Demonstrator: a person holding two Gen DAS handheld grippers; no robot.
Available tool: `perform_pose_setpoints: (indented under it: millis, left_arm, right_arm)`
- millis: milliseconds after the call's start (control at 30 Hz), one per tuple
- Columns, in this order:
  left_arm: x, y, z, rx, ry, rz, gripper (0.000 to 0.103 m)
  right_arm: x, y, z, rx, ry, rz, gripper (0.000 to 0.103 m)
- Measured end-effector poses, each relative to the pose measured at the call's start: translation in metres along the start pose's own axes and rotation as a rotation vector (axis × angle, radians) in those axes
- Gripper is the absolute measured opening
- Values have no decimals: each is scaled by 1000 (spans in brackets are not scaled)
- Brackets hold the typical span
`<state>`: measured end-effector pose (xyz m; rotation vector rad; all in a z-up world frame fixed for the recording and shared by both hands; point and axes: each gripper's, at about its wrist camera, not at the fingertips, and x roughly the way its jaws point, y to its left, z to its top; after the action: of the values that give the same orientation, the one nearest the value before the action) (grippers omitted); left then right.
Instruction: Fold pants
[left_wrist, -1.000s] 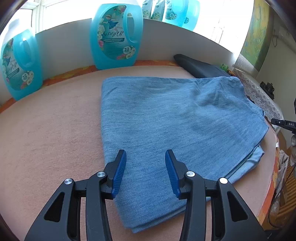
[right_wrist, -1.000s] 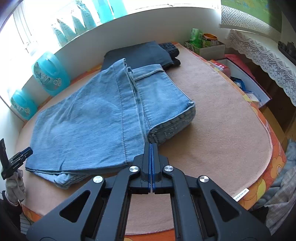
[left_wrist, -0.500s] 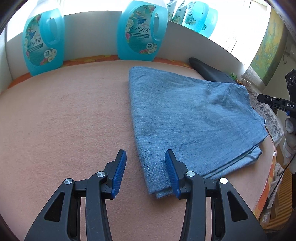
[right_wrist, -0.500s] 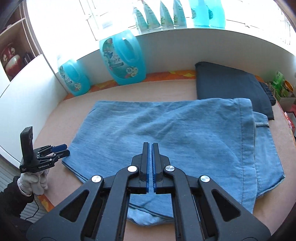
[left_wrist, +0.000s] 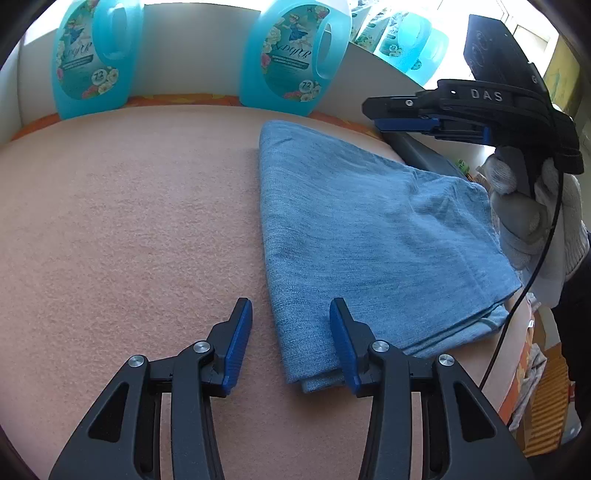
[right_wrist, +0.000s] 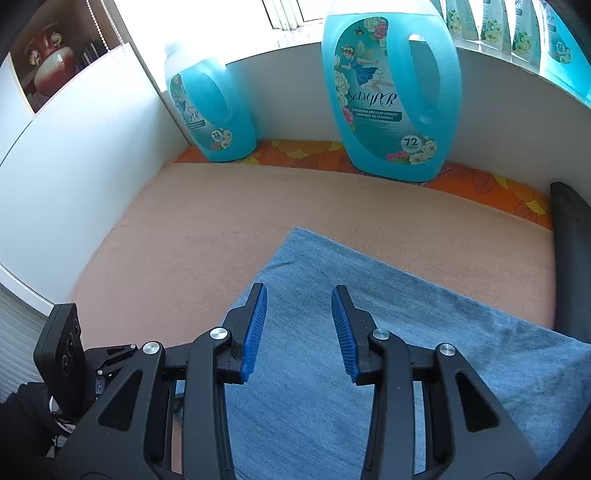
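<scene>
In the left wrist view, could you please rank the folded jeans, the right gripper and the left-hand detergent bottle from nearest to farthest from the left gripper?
1. Folded jeans, just right of the left gripper.
2. Right gripper, upper right.
3. Left-hand detergent bottle, far back left.

Bare peach blanket (left_wrist: 129, 229) left of folded jeans (left_wrist: 369, 236); detergent jugs (right_wrist: 388, 92) along the back wall.

The folded pants (left_wrist: 369, 236) lie on the table (left_wrist: 129, 221) ahead-right of the left gripper (left_wrist: 291, 339) and beneath the right gripper (right_wrist: 299, 325), with two detergent bottles (right_wrist: 388, 85) standing beyond both against the rear wall (right_wrist: 288, 107).
</scene>
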<state>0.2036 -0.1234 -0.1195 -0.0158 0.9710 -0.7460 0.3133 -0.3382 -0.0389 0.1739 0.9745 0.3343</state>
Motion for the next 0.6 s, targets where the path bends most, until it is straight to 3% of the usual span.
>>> perform_pose_setpoints:
  millis: [233,333,500,600]
  left_arm:
    - [-1,-6,-6,11,7,-35,42]
    - [-2,-8,-7,5,5,-57,34]
    - [-6,-11,-8,11,-19,-66,26]
    - [-9,-12,-6,13,-32,-74,23]
  right_arm:
    - [68,4,21,39,127,12,38]
    - [91,8,30,60,177,2,38]
    - [115,20,41,59,261,-61,45]
    - [127,32,46,34,319,-147,47]
